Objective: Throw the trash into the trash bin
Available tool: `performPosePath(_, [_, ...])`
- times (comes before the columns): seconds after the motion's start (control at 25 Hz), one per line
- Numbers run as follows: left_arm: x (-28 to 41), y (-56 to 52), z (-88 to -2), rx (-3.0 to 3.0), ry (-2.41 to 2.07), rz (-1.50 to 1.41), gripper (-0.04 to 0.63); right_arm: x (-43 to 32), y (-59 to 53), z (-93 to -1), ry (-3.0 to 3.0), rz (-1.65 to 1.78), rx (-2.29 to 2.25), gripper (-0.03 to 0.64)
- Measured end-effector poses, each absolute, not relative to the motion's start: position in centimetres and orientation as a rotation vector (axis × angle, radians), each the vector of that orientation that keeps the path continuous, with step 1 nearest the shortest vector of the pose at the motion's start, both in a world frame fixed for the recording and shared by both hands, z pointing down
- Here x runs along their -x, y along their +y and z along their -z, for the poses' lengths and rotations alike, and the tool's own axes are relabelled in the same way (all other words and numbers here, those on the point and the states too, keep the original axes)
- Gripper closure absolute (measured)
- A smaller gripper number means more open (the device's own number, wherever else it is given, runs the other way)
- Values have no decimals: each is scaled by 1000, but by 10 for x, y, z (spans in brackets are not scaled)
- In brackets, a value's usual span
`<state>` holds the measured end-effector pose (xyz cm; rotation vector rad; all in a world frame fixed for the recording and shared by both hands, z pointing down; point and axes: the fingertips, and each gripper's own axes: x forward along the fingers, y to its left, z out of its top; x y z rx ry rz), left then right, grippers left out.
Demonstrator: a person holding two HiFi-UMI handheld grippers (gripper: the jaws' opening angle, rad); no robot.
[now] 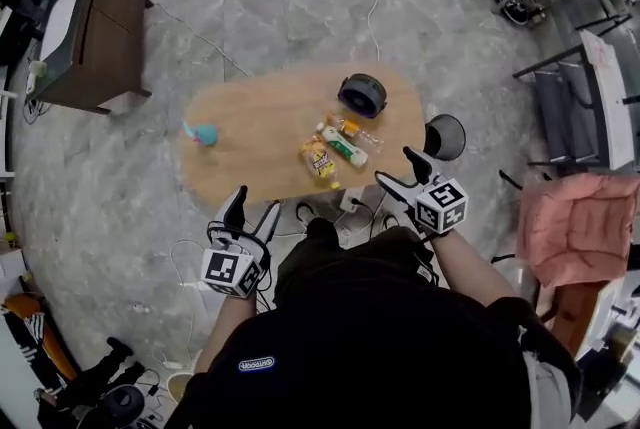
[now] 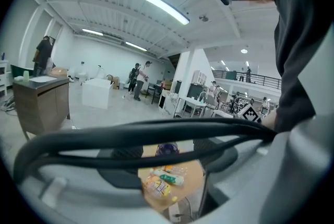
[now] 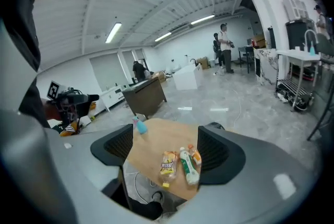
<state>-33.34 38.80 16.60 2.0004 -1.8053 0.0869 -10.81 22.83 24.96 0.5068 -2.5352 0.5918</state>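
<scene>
On the oval wooden table [image 1: 260,117] lie a yellow snack packet [image 1: 318,160], a green-and-white bottle [image 1: 344,146] and a clear bottle with an orange cap [image 1: 352,129]. A small black bin [image 1: 362,95] stands on the table's far right. My left gripper [image 1: 254,202] hovers open at the table's near edge, holding nothing. My right gripper [image 1: 396,166] is open just right of the trash, also holding nothing. In the right gripper view the packet [image 3: 167,163] and bottle [image 3: 189,165] show between the jaws, well ahead. A black cable [image 2: 156,131] crosses the left gripper view.
A blue object [image 1: 203,133] sits at the table's left end. A second black bin [image 1: 445,136] stands on the floor right of the table. A brown cabinet [image 1: 90,32] is at far left, a pink-covered chair [image 1: 575,227] at right. Cables run under the table.
</scene>
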Motion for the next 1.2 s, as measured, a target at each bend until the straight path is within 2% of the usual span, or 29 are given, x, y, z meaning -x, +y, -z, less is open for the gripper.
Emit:
performPosePath(0.16, [337, 393, -212, -1958, -1732, -137, 301, 111, 219, -328, -2383, -635, -547, 221])
performPosePath(0.28, [323, 391, -238, -1935, -1694, -172, 301, 105, 208, -390, -2277, -542, -535, 242])
performPosePath(0.64, [240, 422, -300, -1798, -1623, -356, 302, 95, 151, -563, -2098, -290, -284, 265])
performPosePath(1.04, [221, 432, -330, -1777, -1528, -438, 307, 136, 147, -654, -1996, -271, -149, 264])
performPosePath(1.2, [240, 440, -335, -1728, -1566, -446, 307, 136, 154, -675, -1913, -228, -122, 295])
